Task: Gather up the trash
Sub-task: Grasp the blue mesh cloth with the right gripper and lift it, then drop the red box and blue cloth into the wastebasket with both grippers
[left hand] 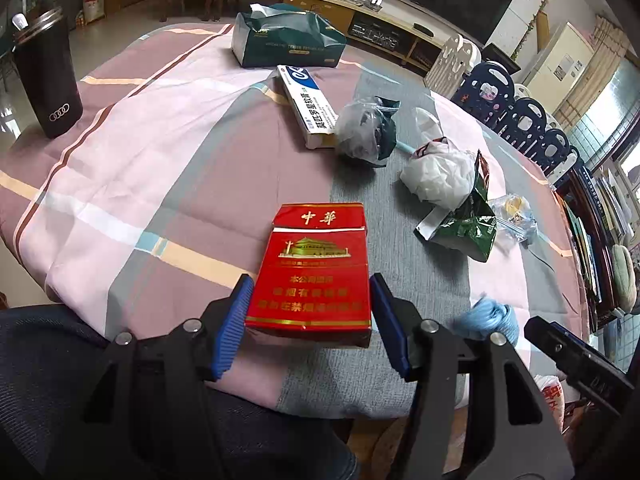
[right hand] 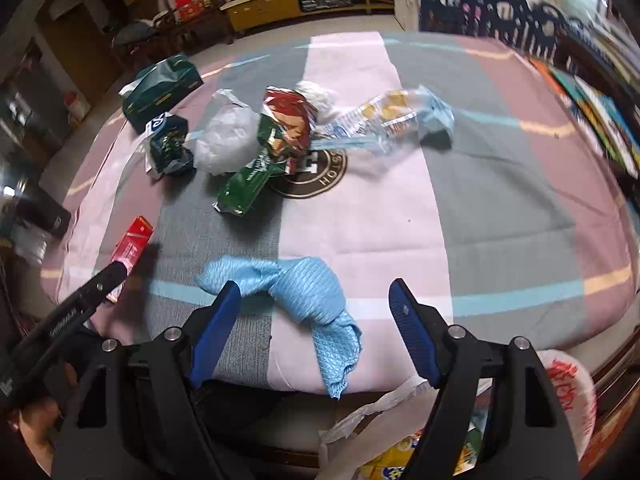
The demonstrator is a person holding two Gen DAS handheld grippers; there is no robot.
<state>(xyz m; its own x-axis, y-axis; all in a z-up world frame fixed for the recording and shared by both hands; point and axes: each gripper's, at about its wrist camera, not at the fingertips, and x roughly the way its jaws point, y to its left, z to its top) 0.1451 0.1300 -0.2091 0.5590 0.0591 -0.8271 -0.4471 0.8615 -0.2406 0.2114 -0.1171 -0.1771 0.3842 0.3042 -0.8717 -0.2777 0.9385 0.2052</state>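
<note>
Clamping a red cigarette pack (left hand: 310, 276) between its blue pads, the left gripper (left hand: 310, 312) tilts down over the near edge of a table draped in a pink and grey plaid cloth (left hand: 160, 168). Just to its right lies a crumpled blue cloth (left hand: 490, 316), and past that the black body of the right gripper enters the view. Farther ahead and to the right sit a green snack wrapper (left hand: 468, 228), a white plastic bag (left hand: 438, 176) and a clear bag with yellow contents (left hand: 514, 212). Straight ahead, beyond the pack, lie a dark-filled clear bag (left hand: 362, 130) and a white and blue medicine box (left hand: 306, 104), with a green tissue pack (left hand: 286, 42) at the far edge. Far to the left stands a black tumbler (left hand: 46, 76).

The right gripper (right hand: 314, 320) also points steeply down, its jaws standing wide apart and gripping nothing; the blue cloth lies on the table between and just ahead of them. Below the table edge, near this gripper, a white bag with red print (right hand: 568, 392) hangs open with wrappers inside.
</note>
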